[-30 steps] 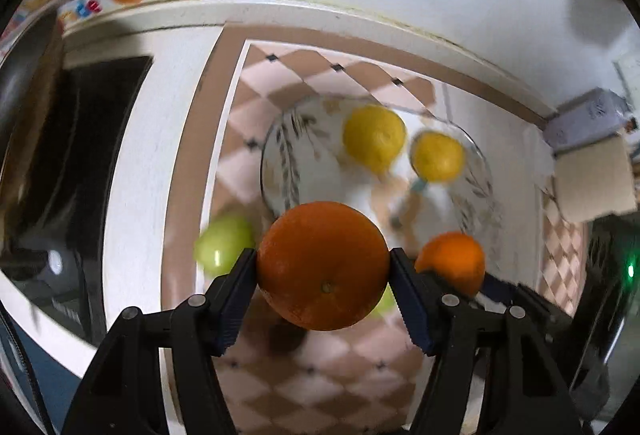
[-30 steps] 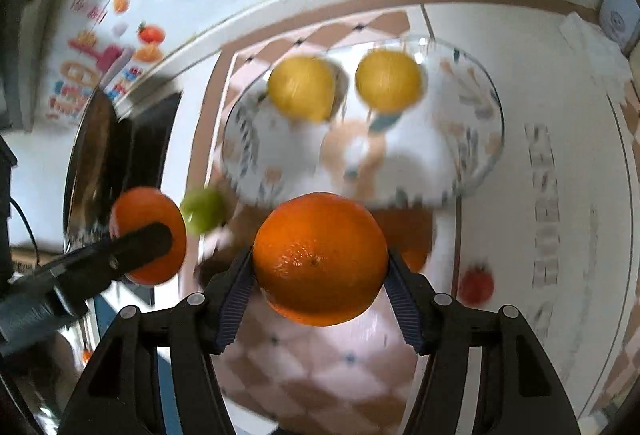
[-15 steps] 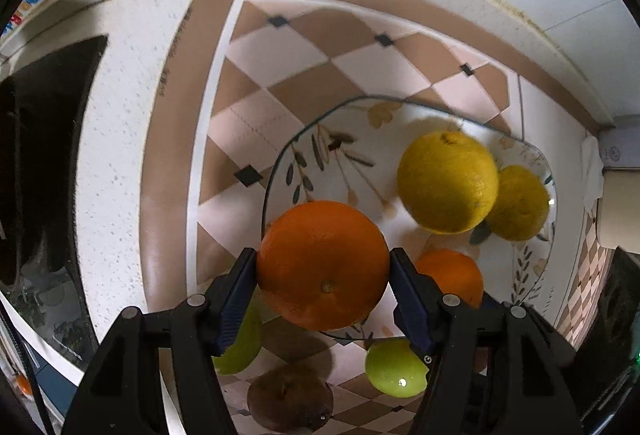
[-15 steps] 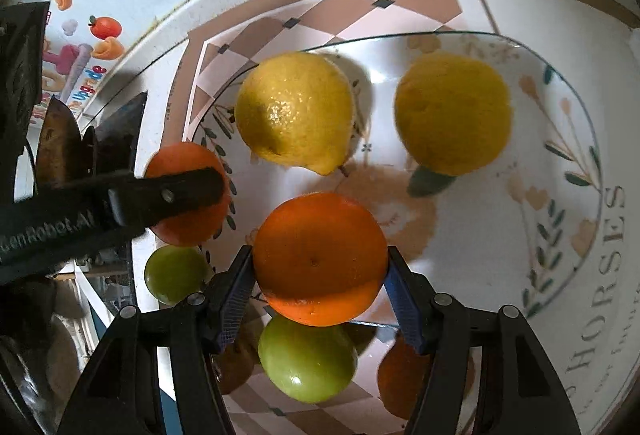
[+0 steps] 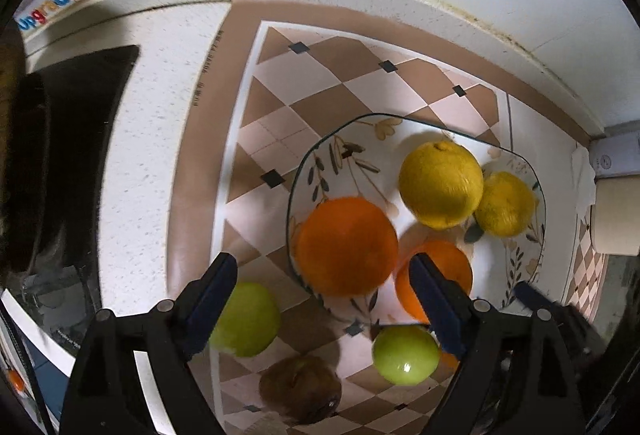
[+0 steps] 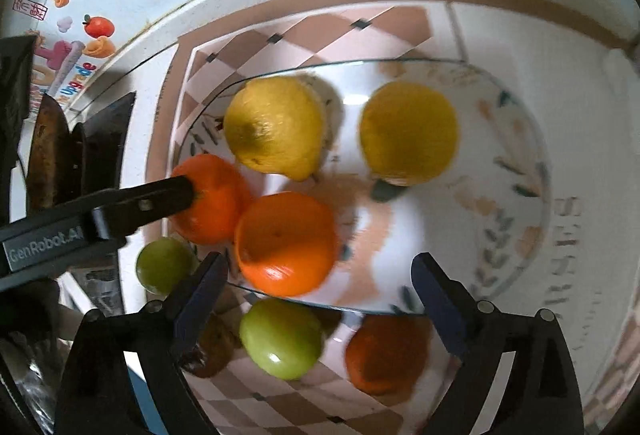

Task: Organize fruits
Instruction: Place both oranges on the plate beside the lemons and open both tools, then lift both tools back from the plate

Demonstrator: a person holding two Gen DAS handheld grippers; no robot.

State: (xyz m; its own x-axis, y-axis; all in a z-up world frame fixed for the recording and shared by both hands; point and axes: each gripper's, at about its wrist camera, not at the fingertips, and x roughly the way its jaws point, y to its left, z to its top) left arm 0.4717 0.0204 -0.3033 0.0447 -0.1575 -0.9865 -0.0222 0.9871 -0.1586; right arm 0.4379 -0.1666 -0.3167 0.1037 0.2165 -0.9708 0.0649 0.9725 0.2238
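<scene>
A glass plate with leaf print (image 5: 524, 275) (image 6: 520, 235) holds two yellow citrus fruits (image 5: 440, 185) (image 6: 276, 127) and two oranges. My left gripper (image 5: 324, 299) is open; the orange (image 5: 346, 245) it held lies at the plate's left edge between the spread fingers. My right gripper (image 6: 320, 295) is open; its orange (image 6: 286, 243) lies on the plate's near side. The left gripper's finger (image 6: 120, 203) shows in the right view beside the other orange (image 6: 212, 199).
Off the plate on the checkered mat lie two green fruits (image 5: 246, 319) (image 5: 404, 355), a brown fruit (image 5: 300, 389) and a dark orange fruit (image 6: 384, 351). A black appliance (image 5: 68, 155) stands at left. The wall runs behind.
Both grippers have opened and let go of their oranges, which now rest on the plate. Both grippers have drawn back a little.
</scene>
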